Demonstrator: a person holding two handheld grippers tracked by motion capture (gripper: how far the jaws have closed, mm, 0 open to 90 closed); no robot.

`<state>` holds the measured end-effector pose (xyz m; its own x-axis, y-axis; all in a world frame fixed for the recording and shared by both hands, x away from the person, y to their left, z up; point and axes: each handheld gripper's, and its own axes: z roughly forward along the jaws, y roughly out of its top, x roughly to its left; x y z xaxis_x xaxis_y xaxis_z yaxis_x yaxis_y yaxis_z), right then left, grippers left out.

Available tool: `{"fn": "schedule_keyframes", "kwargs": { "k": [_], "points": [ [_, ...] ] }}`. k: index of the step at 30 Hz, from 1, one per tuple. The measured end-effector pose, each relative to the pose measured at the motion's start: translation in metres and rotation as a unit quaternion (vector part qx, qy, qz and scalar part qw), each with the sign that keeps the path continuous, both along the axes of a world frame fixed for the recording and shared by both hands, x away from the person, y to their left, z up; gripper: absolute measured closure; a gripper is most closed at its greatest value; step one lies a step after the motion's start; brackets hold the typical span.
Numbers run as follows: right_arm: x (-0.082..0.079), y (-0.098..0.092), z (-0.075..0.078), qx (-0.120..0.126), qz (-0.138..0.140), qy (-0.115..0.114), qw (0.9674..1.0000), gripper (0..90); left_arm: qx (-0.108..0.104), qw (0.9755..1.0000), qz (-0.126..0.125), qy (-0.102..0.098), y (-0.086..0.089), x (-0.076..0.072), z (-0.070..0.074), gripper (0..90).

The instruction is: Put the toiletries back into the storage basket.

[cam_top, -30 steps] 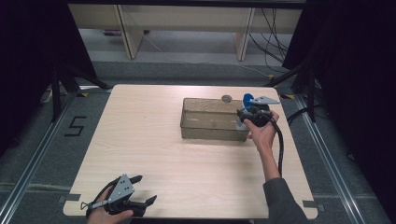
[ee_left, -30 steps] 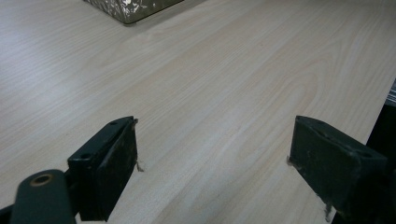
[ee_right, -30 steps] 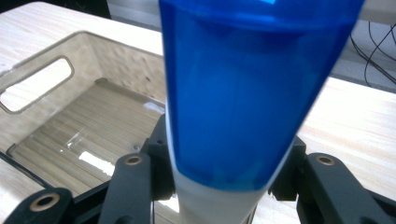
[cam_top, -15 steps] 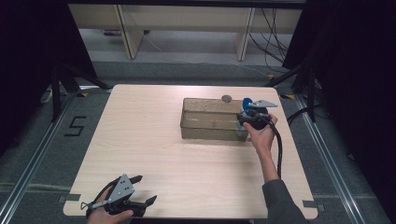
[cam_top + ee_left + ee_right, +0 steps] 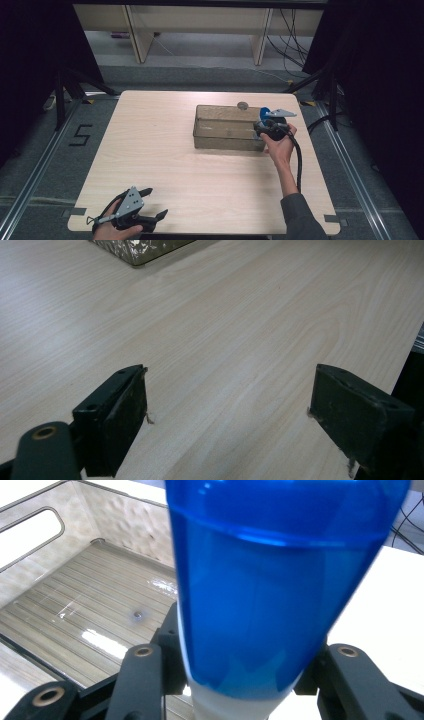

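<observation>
High view: my right gripper (image 5: 264, 126) sits at the right end of the clear bin (image 5: 227, 129), clamped on a blue cup (image 5: 263, 113). The cup shows as a blue patch just beyond my hand, at the bin's right wall. I cannot tell from here whether it hangs over the bin or just beside it. A small round grey thing (image 5: 243, 105) lies on the table (image 5: 165, 150) behind the bin's far wall, touching or almost touching it; too small to tell what it is. My left gripper (image 5: 150, 204) is low at the near left edge of the table, well apart from the bin, jaws spread wide with nothing between them.

Left gripper view: my two pads (image 5: 125, 415) stand far apart over bare wood. A corner of the bin (image 5: 140, 249) is far ahead of my fingers, at the top edge.

Right gripper view: my fingers grip the blue cup (image 5: 270, 590) near its narrow white end, and its wide end points away from me. The bin (image 5: 90, 605) lies left of and below my fingers. Its ribbed floor is bare, and a handle slot (image 5: 30, 537) is cut in its left wall. White table is on the right of the cup.
</observation>
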<state>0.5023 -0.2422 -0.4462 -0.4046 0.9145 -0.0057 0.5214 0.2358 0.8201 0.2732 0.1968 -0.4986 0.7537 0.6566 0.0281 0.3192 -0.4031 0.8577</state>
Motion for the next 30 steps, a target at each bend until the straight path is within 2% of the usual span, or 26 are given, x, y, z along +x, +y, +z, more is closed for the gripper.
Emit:
{"fn": "schedule_keyframes", "kwargs": {
  "k": [4,5,7,8,10,13,14,15,17,19,20,21,22,23,24,25,26,27,28,29,30],
  "points": [
    [-0.002,0.000,0.001,-0.007,-0.001,0.000,1.0000,54.9,-0.003,1.0000,0.000,-0.001,0.000,0.000,0.000,14.6],
    [-0.004,0.001,0.002,-0.001,-0.008,0.010,0.9999,54.9,0.000,1.0000,0.000,0.000,0.000,0.000,0.000,14.6],
    [-0.003,0.000,0.002,-0.008,-0.002,0.005,1.0000,54.9,0.000,1.0000,-0.001,0.000,0.000,0.000,0.000,14.7],
    [-0.002,-0.002,0.002,-0.017,0.003,-0.007,0.9998,54.9,0.000,1.0000,0.000,0.000,0.000,0.000,0.000,14.6],
    [-0.002,-0.003,0.002,-0.019,0.006,-0.009,0.9998,55.0,-0.001,1.0000,0.000,0.000,0.000,0.000,0.000,14.7],
    [-0.004,-0.001,0.003,-0.008,-0.003,0.003,1.0000,55.0,-0.001,1.0000,0.000,0.000,0.000,0.000,0.000,14.6],
    [-0.003,-0.002,0.002,-0.014,0.003,-0.005,0.9999,54.9,-0.002,1.0000,-0.001,0.000,0.000,0.000,-0.001,14.6],
    [-0.004,-0.001,0.002,-0.009,-0.002,0.007,0.9999,54.9,-0.003,1.0000,-0.003,0.001,0.000,0.000,-0.001,14.6],
    [-0.003,-0.001,0.000,-0.008,-0.001,-0.006,1.0000,54.8,-0.002,1.0000,-0.001,-0.001,-0.001,0.000,-0.001,14.6],
    [-0.002,-0.002,0.001,-0.011,0.004,-0.001,0.9999,54.6,0.000,1.0000,0.000,0.000,0.000,0.000,0.000,14.6],
    [-0.002,0.000,0.000,0.000,0.000,0.001,1.0000,54.4,0.000,1.0000,0.001,-0.001,0.000,0.000,0.000,14.6],
    [-0.002,0.000,0.000,0.000,0.000,0.002,1.0000,53.9,-0.003,1.0000,0.000,-0.001,0.000,0.000,0.000,14.6],
    [-0.003,-0.001,0.001,-0.008,-0.001,-0.004,1.0000,52.3,-0.003,1.0000,0.000,-0.001,0.000,0.000,0.000,14.7],
    [-0.004,0.000,0.001,0.008,-0.007,0.003,0.9999,50.7,-0.001,1.0000,0.001,-0.001,0.000,0.000,0.000,14.6],
    [-0.003,-0.003,0.002,-0.006,0.000,-0.011,0.9999,48.5,0.001,1.0000,-0.001,-0.001,0.000,0.000,0.000,14.6],
    [-0.005,0.001,0.003,0.019,-0.016,0.000,0.9997,46.1,0.001,1.0000,-0.001,0.000,0.000,0.000,0.000,14.7],
    [-0.006,0.000,0.006,0.016,-0.020,-0.003,0.9997,42.8,0.005,1.0000,-0.002,-0.001,0.000,0.000,0.000,14.6],
    [-0.005,-0.003,0.007,0.016,-0.010,-0.015,0.9997,39.0,0.005,1.0000,-0.001,-0.002,0.000,0.000,0.000,14.6],
    [-0.007,-0.001,0.009,0.027,-0.021,-0.009,0.9994,36.9,0.000,1.0000,0.000,-0.001,0.000,0.000,0.000,14.7],
    [-0.007,-0.003,0.010,0.017,-0.018,-0.013,0.9996,35.1,0.001,1.0000,0.000,0.000,0.000,0.000,0.000,14.6],
    [-0.009,-0.001,0.011,0.029,-0.022,-0.013,0.9993,32.6,0.000,1.0000,0.000,-0.001,0.000,0.000,0.000,14.7]
  ]
}}
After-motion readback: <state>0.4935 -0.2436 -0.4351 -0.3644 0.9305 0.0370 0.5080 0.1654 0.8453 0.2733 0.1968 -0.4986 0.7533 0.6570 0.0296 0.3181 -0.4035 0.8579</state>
